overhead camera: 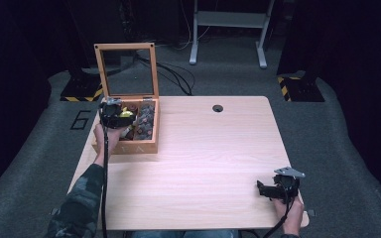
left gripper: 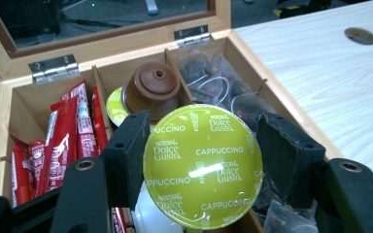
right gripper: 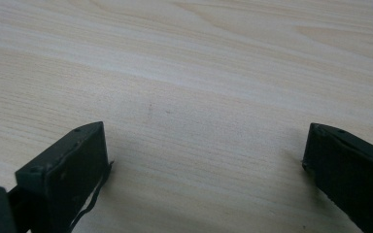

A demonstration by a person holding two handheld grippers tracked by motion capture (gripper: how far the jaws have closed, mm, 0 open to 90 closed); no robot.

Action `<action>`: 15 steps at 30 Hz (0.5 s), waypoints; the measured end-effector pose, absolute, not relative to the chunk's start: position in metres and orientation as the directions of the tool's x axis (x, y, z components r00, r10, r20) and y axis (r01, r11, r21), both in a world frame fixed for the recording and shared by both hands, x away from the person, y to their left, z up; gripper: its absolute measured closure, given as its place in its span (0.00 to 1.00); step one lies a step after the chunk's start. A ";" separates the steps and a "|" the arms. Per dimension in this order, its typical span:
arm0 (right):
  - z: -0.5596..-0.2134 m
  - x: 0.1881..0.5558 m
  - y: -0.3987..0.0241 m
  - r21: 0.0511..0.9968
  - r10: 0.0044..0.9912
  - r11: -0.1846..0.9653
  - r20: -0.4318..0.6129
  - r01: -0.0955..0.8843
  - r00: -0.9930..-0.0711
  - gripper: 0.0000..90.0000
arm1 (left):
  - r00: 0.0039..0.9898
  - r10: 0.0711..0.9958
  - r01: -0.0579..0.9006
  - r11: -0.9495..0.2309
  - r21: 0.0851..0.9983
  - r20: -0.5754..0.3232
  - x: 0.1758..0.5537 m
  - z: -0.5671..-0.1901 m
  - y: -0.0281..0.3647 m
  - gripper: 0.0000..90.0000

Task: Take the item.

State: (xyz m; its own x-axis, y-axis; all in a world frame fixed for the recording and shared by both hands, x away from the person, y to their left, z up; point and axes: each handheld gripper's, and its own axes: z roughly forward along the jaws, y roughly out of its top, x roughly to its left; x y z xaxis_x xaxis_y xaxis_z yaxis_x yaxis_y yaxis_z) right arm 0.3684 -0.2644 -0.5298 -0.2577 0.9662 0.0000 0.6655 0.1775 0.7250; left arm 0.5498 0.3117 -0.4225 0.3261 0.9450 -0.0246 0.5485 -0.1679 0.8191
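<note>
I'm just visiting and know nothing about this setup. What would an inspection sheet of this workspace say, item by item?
Surface: pale wooden table with a round hole near its far edge.
Job's things: open wooden box with a glass lid standing upright; inside are red sachets, a brown capsule, clear-wrapped tea bags and a green Cappuccino capsule.
Clutter: nothing seen.
Grippers: left tongs over the box, closed on the green Cappuccino capsule; right tongs open, low over bare table at the near right.
Cables: black cable trailing from the left tongs; more cables on the floor behind.
Surroundings: grey carpet, white frame legs, striped hazard tape.
</note>
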 end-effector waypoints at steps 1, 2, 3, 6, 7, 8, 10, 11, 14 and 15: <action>-0.530 0.368 -0.264 0.725 0.966 0.177 0.000 0.666 -0.257 0.02 | 0.328 0.944 0.546 -0.169 0.821 -0.023 0.548 -0.421 0.312 0.43; -0.530 0.368 -0.264 0.726 0.967 0.172 0.003 0.666 -0.254 0.02 | 0.331 0.943 0.545 -0.172 0.821 -0.022 0.547 -0.419 0.312 0.43; -0.530 0.368 -0.264 0.725 0.967 0.175 0.001 0.666 -0.256 0.02 | 0.334 0.942 0.544 -0.174 0.821 -0.021 0.546 -0.417 0.311 0.43; -0.530 0.368 -0.264 0.726 0.967 0.173 0.002 0.666 -0.254 0.02 | 0.344 0.939 0.537 -0.175 0.825 -0.025 0.542 -0.414 0.310 0.43; -0.530 0.368 -0.264 0.726 0.967 0.172 0.003 0.666 -0.254 0.02 | 0.350 0.937 0.533 -0.180 0.827 -0.022 0.542 -0.413 0.310 0.43; -0.530 0.368 -0.264 0.725 0.967 0.173 0.003 0.666 -0.254 0.02 | 0.352 0.936 0.532 -0.181 0.827 -0.022 0.541 -0.412 0.309 0.43; -0.530 0.368 -0.264 0.726 0.967 0.172 0.003 0.666 -0.253 0.02 | 0.357 0.934 0.526 -0.178 0.831 -0.026 0.539 -0.411 0.308 0.43; -0.530 0.368 -0.264 0.726 0.967 0.172 0.003 0.666 -0.254 0.02 | 0.358 0.934 0.523 -0.177 0.833 -0.026 0.539 -0.411 0.307 0.43; -0.530 0.368 -0.264 0.726 0.967 0.172 0.003 0.666 -0.254 0.02 | 0.366 0.930 0.519 -0.173 0.837 -0.035 0.538 -0.410 0.306 0.43; -0.530 0.368 -0.264 0.725 0.967 0.175 0.002 0.666 -0.256 0.02 | 0.366 0.930 0.517 -0.167 0.840 -0.040 0.537 -0.410 0.306 0.43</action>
